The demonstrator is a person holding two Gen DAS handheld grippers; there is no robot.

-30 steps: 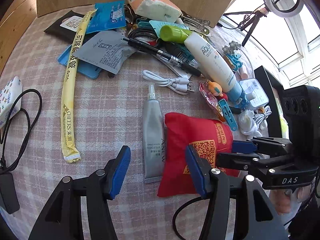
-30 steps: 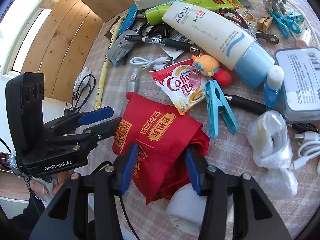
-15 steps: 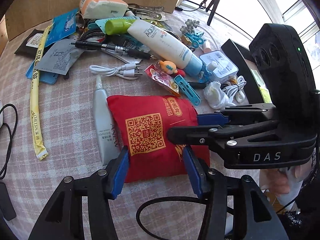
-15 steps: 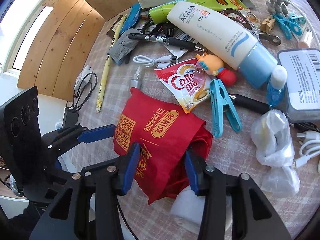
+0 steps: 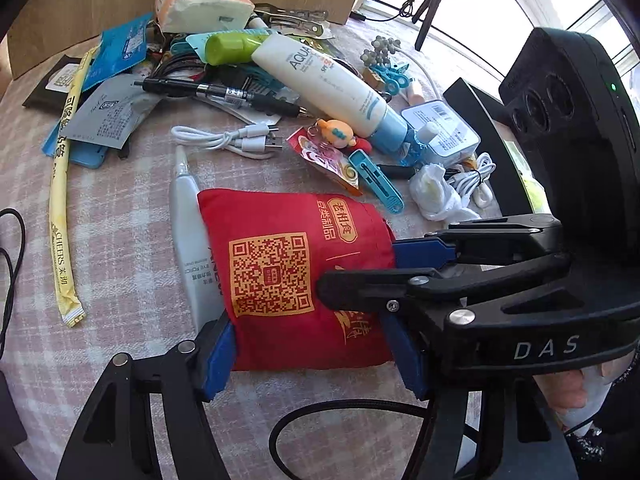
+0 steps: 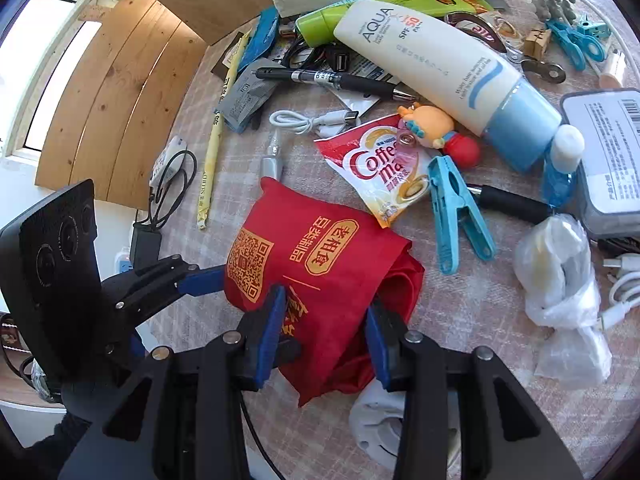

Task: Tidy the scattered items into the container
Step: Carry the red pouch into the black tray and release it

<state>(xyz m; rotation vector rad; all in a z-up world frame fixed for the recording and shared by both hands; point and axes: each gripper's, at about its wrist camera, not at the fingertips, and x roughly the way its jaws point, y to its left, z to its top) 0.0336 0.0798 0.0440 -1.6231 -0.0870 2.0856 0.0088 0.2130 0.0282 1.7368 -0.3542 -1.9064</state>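
Nearest, both grippers work at the red bag (image 5: pixel 296 276), which lies on the checked cloth (image 5: pixel 120 240) at the near edge of the clutter. The left gripper (image 5: pixel 312 348) stands wide, its blue pads (image 5: pixel 214 354) set at either side of the bag's near end, touching the fabric but not visibly squeezing it. The right gripper (image 6: pixel 326 330) comes in from the other side, its jaws also spread, straddling the bag's folded end; one pad (image 6: pixel 272 320) presses into the cloth. Whether either has begun to bite I cannot tell for certain; both look open.

The step in hand seems to be taking hold of the bag with both tools, likely to open it as the container, or else to lift it. Next, each gripper would need to close on a separate layer of fabric at the mouth and pull apart.

Just beside the bag lies a grey tube (image 5: pixel 188 232), partly under it. Beyond sit a blue peg (image 6: pixel 456 212), a coffee sachet (image 6: pixel 380 168), a white cable (image 5: pixel 228 142), a pen (image 5: pixel 224 94) and a sunscreen tube (image 6: pixel 444 64).
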